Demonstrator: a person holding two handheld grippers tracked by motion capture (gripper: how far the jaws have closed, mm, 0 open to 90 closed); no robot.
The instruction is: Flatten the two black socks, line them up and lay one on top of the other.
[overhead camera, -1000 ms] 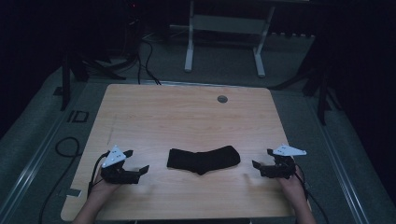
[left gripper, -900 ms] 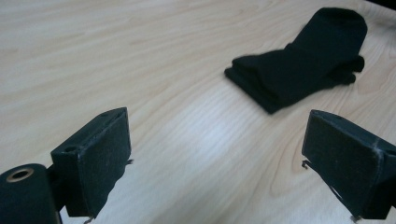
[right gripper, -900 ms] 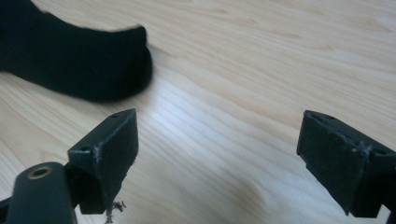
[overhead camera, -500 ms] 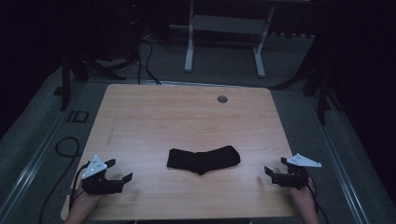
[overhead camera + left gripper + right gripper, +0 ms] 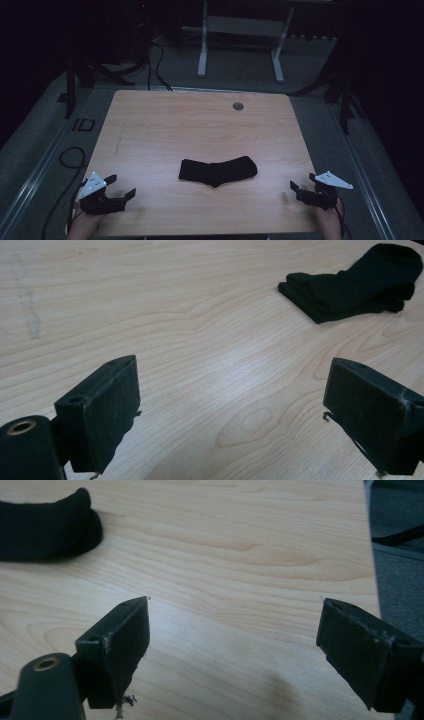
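we're parked at the near corners, left gripper [image 5: 121,186] and right gripper [image 5: 302,183] both spread wide, holding nothing. folded black socks [image 5: 218,171] lie mid-table [image 5: 200,125] between us, looks finished; next, only keeping clear.

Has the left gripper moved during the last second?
Yes. The left gripper has pulled back from the black sock toward the near left corner of the table.
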